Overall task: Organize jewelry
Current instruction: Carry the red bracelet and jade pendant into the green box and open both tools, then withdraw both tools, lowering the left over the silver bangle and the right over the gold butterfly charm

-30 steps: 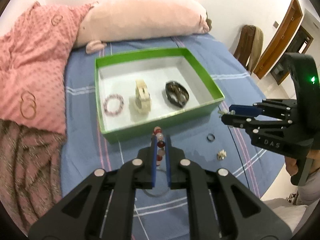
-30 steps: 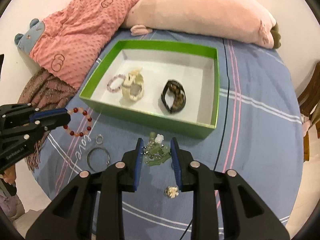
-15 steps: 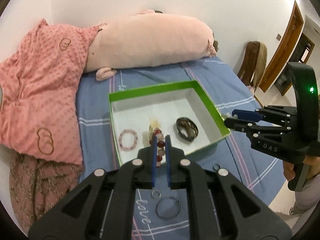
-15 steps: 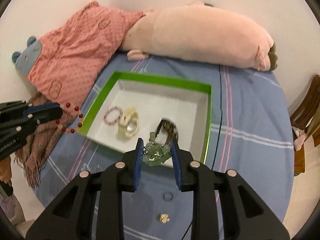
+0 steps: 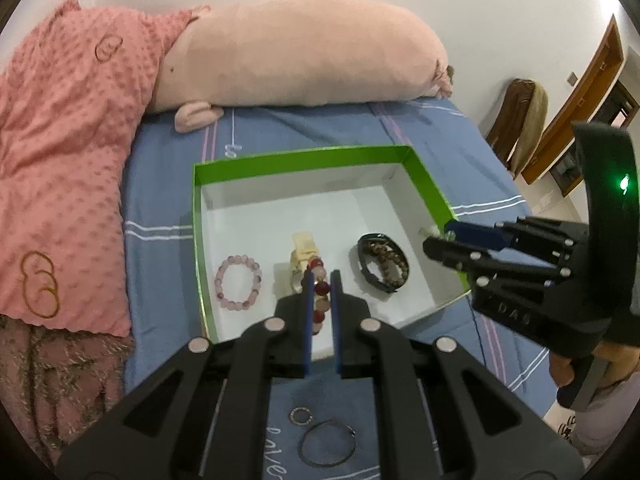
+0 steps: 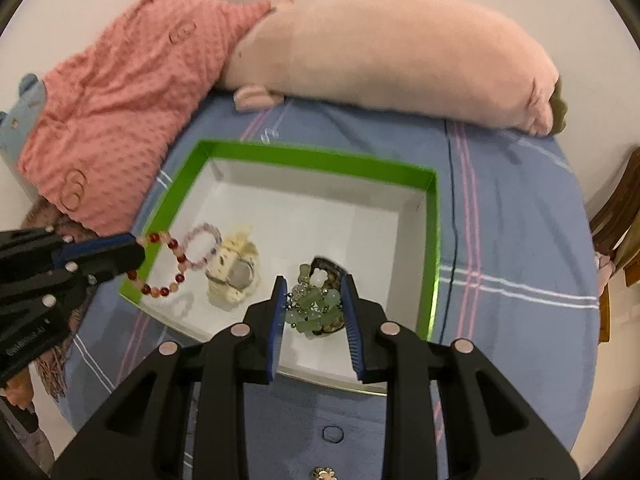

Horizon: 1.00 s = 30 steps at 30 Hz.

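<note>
A green box (image 5: pixel 424 178) with a white inside lies on the blue bedsheet; it also shows in the right wrist view (image 6: pixel 320 158). In it lie a pink bead bracelet (image 5: pixel 238 282), a cream watch (image 6: pixel 234 274) and a dark bracelet (image 5: pixel 383 261). My left gripper (image 5: pixel 321 276) is shut on a red and white bead bracelet (image 6: pixel 162 266) and holds it above the box's near left part. My right gripper (image 6: pixel 314 286) is shut on a green stone bracelet (image 6: pixel 314 306) above the box's near right part, over the dark bracelet.
On the sheet in front of the box lie a thin large ring (image 5: pixel 328 443), a small ring (image 5: pixel 301 416), another small dark ring (image 6: pixel 333 433) and a gold flower piece (image 6: pixel 324 473). A pink blanket (image 5: pixel 60 160) and a long pink plush (image 5: pixel 296 52) lie behind.
Both grippers have lifted from the sheet and moved forward over the box, each carrying its bracelet. The box now lies right under the fingertips.
</note>
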Available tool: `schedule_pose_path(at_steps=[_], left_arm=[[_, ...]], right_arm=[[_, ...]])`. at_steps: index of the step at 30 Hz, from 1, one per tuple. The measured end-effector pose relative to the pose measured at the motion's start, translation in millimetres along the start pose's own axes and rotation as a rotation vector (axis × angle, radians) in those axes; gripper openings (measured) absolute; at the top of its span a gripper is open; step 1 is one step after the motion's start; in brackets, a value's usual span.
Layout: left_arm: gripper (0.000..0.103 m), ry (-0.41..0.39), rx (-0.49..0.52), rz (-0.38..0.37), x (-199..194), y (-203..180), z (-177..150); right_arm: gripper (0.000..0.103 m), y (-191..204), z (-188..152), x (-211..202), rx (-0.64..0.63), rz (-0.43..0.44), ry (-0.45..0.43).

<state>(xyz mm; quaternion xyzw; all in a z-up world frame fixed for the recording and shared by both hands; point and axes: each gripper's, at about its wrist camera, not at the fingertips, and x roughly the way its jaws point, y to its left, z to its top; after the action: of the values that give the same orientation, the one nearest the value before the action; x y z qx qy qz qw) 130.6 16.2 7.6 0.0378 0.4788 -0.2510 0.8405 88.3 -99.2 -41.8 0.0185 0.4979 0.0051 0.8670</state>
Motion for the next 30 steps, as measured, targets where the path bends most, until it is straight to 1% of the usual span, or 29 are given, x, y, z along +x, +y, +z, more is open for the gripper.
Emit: schedule_pose_path(at_steps=[8, 14, 21, 22, 23, 24, 27, 28, 29, 30], left_arm=[[0.008, 0.091, -0.028, 0.032, 45.8, 16.6, -4.7], [0.008, 0.132, -0.034, 0.04, 64.4, 21.3, -9.8], [0.009, 0.151, -0.038, 0.053, 72.5, 25.1, -12.4], [0.01, 0.153, -0.036, 0.057, 73.0, 24.7, -12.1], [0.014, 0.154, -0.034, 0.061, 73.0, 24.5, -12.1], [0.015, 0.153, -0.036, 0.062, 72.6, 24.4, -12.4], [0.017, 0.142, -0.038, 0.064, 67.1, 23.2, -12.0], [0.018, 0.132, -0.038, 0.062, 62.6, 22.6, -12.2], [0.02, 0.117, -0.037, 0.058, 56.3, 21.9, -12.7], [0.022, 0.107, -0.037, 0.054, 51.5, 21.8, -13.0]], right_arm=[[0.028, 4.5, -1.2, 41.3, -0.019, -0.01, 0.076], [0.028, 6.9, -7.2, 62.9, -0.027, -0.004, 0.123], [0.028, 6.1, -10.2, 72.1, -0.028, -0.018, 0.144], [0.03, 5.5, -9.9, 72.5, -0.026, -0.024, 0.144], [0.032, 4.9, -9.7, 71.7, -0.024, -0.03, 0.139], [0.032, 4.3, -9.6, 69.8, -0.021, -0.027, 0.135], [0.034, 3.5, -7.2, 59.3, -0.021, -0.019, 0.11], [0.041, 3.5, -6.2, 54.5, -0.022, -0.017, 0.1], [0.055, 3.3, -5.3, 46.7, -0.02, -0.017, 0.082], [0.062, 2.5, -4.9, 37.2, -0.016, -0.02, 0.057]])
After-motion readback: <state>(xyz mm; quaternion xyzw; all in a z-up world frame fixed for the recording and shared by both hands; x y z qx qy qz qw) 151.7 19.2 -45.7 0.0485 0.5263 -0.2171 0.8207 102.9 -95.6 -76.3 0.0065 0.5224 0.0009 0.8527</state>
